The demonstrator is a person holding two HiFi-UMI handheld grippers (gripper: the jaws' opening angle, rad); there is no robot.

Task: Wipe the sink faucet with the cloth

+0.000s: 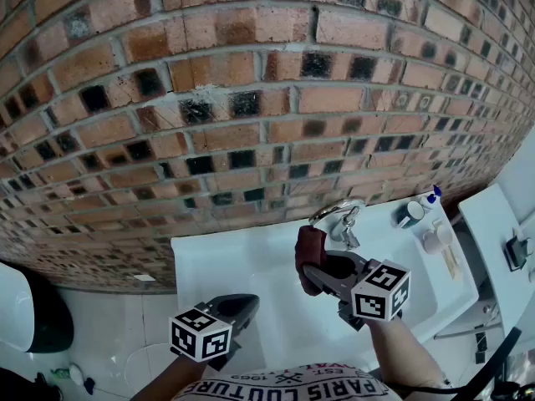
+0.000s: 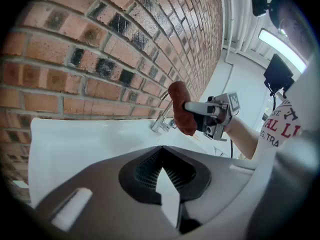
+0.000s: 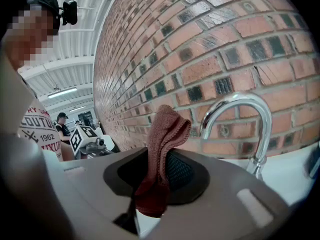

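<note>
So the right hand-held gripper was clamped on the cloth. A fold was pinched between the jaws and the rest stood up past the tips. It hung over the sink, just beside the faucet, and as far as I could tell it wasn't touching the spout. The left hand-held gripper was closed on nothing, parked low by the sink's front edge, well away from the action.

Stuff I'd worry about from here:

- The grip looked like a fairly small bite of cloth. Rubbing hard along the curved spout could drag the cloth out of the jaws, and it'd drop in the basin.
- The floppy top of the cloth is the only soft bit. Coming in too deep would put the hard jaw tips on the metal instead, so a scrape or a knock rather than a wipe.
- The handle sat right by the spout. A sideways swipe could nudge it and turn the water on, which would soak the cloth.
- There were a couple of small containers on the ledge to the right of the faucet. A wide swing round that side could tip them over.
</note>
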